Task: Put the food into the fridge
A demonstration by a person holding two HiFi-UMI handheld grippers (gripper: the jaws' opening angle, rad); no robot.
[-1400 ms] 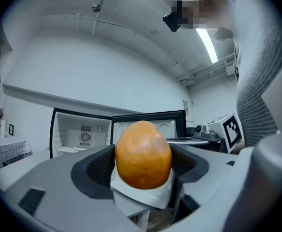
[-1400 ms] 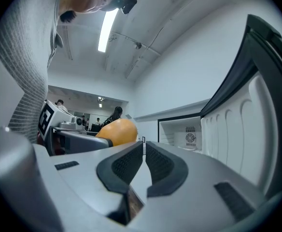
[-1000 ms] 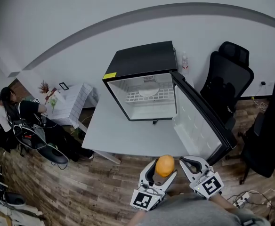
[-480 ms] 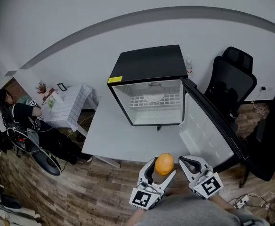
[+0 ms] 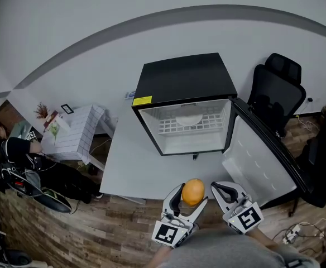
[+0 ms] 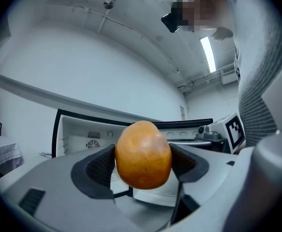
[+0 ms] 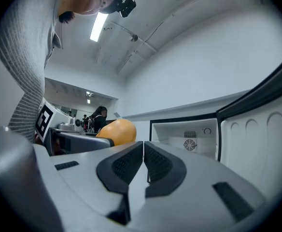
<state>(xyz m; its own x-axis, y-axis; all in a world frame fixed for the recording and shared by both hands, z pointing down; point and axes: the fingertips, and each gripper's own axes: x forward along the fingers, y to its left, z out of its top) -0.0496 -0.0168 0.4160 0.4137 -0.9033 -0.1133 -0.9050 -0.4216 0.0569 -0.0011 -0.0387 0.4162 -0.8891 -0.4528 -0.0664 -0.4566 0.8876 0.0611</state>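
Near the bottom of the head view, the left gripper [image 5: 191, 197] is clamping an orange fruit [image 5: 193, 191] and carrying it raised above the near edge of the white table [image 5: 135, 166]. The black fridge [image 5: 185, 80] is sitting on the far part of that table. Its door [image 5: 260, 155] is swinging wide to the right, so the cavity and wire shelf [image 5: 174, 126] are facing the person, ready for loading. The right gripper [image 5: 223, 193] is hovering just right of the left one with nothing in it, likely kept free for the door. Office chairs [image 5: 274, 91] are standing far right.

Left gripper view: both pads are pressing the orange fruit [image 6: 143, 153] at its sides, around its middle. That looks like a firm grip for a round thing that could roll out. The fridge [image 6: 83, 139] opening is lying straight ahead beyond the fruit, well apart from it.

Right gripper view: the jaws are sitting together, pads almost touching, and nothing is between them. The fruit [image 7: 117, 132] is showing off to the left. The fridge interior [image 7: 187, 141] and door [image 7: 257, 134] are lying ahead, so the approach looks lined up. The fruit is not yet inside.
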